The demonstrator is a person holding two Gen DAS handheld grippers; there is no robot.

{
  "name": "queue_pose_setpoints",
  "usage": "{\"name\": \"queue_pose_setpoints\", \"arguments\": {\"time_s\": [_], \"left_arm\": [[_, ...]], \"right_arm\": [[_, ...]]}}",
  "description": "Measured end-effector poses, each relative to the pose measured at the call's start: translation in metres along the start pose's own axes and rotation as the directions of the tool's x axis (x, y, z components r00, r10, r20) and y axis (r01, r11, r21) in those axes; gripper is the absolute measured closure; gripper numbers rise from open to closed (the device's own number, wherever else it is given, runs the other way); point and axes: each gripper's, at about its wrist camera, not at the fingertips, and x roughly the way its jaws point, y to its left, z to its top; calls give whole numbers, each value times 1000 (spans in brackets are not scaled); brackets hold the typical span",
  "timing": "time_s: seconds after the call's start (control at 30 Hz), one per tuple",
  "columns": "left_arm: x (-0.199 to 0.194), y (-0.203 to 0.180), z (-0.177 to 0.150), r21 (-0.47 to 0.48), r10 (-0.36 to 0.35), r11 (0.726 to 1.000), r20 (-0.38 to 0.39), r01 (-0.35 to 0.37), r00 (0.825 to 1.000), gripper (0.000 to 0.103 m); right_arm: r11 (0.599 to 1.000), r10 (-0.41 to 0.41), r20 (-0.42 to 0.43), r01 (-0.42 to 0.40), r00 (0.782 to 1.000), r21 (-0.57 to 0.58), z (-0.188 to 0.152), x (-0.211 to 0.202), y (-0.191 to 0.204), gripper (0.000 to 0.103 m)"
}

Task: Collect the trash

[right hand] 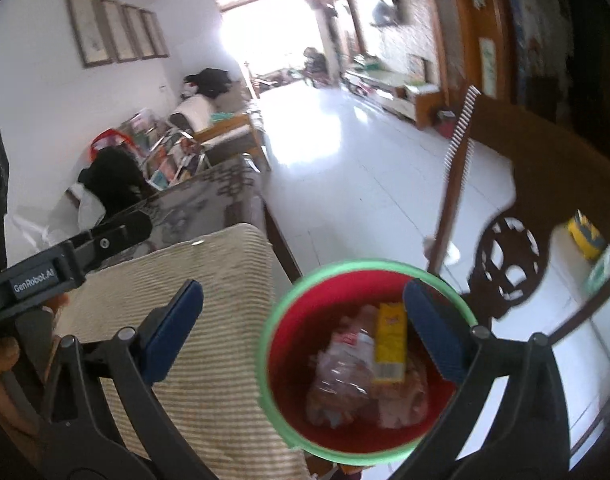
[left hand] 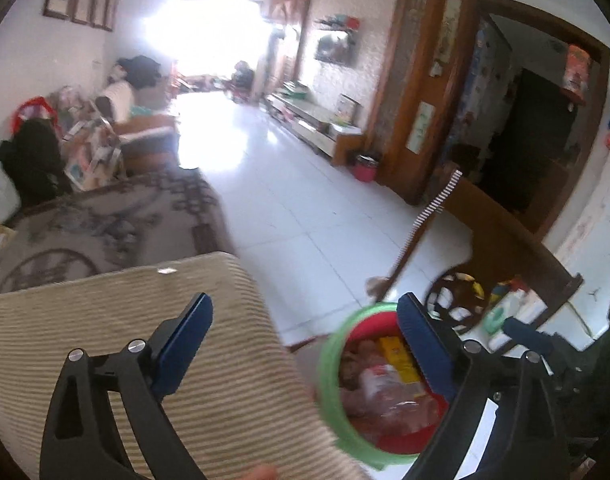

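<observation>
A red trash bin with a green rim [left hand: 329, 384] [right hand: 277, 368] stands on the floor beside a striped beige cushion [left hand: 105, 320] [right hand: 209, 280]. It holds a yellow carton [right hand: 390, 344] [left hand: 399, 356] and crumpled clear plastic wrappers [right hand: 337, 376] [left hand: 389, 400]. My left gripper [left hand: 305, 320] is open and empty, its right finger over the bin's mouth. My right gripper [right hand: 305, 308] is open and empty, above the bin's left rim. The left gripper's body [right hand: 65, 256] shows at the left of the right wrist view.
A carved wooden chair back [right hand: 545, 200] [left hand: 505, 240] stands right of the bin, with a striped-handled broom [left hand: 429, 216] [right hand: 457, 160] leaning by it. A patterned table top [left hand: 105, 216] lies beyond the cushion. White tiled floor [left hand: 305, 184] stretches ahead. A small red bin [left hand: 365, 166] stands by the far cabinet.
</observation>
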Motion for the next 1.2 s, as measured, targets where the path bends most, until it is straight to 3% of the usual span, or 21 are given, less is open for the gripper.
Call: {"name": "queue_pose_setpoints", "arguments": {"time_s": [0.03,0.1,0.13,0.2,0.3,0.43,0.47,0.57,0.63,0.7,0.83,1.2], "left_arm": [[-8,9,1,-2,15,1000,16,-14,1000,11],[-26,30,3,-10,48,999,66,-48,997,8],[-32,39,4,-12,66,998,87,-66,994,8],[-48,57,8,-8,111,994,130,-111,985,8],[-77,91,17,0,175,984,209,-179,962,8],[-114,132,23,-38,188,982,305,-185,934,8],[-122,142,23,-47,193,981,322,-187,927,8],[-142,172,25,-40,216,976,338,-216,916,8],[-150,185,25,-27,246,967,335,-252,910,8],[-157,199,24,-24,259,964,335,-266,906,8],[-170,226,19,-34,225,973,319,-227,921,8],[-174,244,7,-26,190,981,285,-191,939,8]], "right_arm": [[999,14,18,-13,1000,-32,2,-1,15,4],[996,-20,133,32,991,-85,5,-15,42,4],[990,-47,228,75,973,-118,5,-26,61,4],[982,-34,323,91,946,-164,8,-39,90,4],[979,-27,328,91,944,-182,16,-39,136,4],[970,-120,440,200,890,-139,9,-46,192,4],[976,-117,442,185,889,-116,8,-47,201,4],[998,-46,385,62,922,-28,8,-43,215,4],[999,-42,351,29,936,42,6,-40,221,4],[995,-79,335,54,939,81,2,-36,226,4],[990,-135,328,111,935,92,-11,-33,248,4],[986,-166,326,146,930,86,-24,-31,280,4]]}}
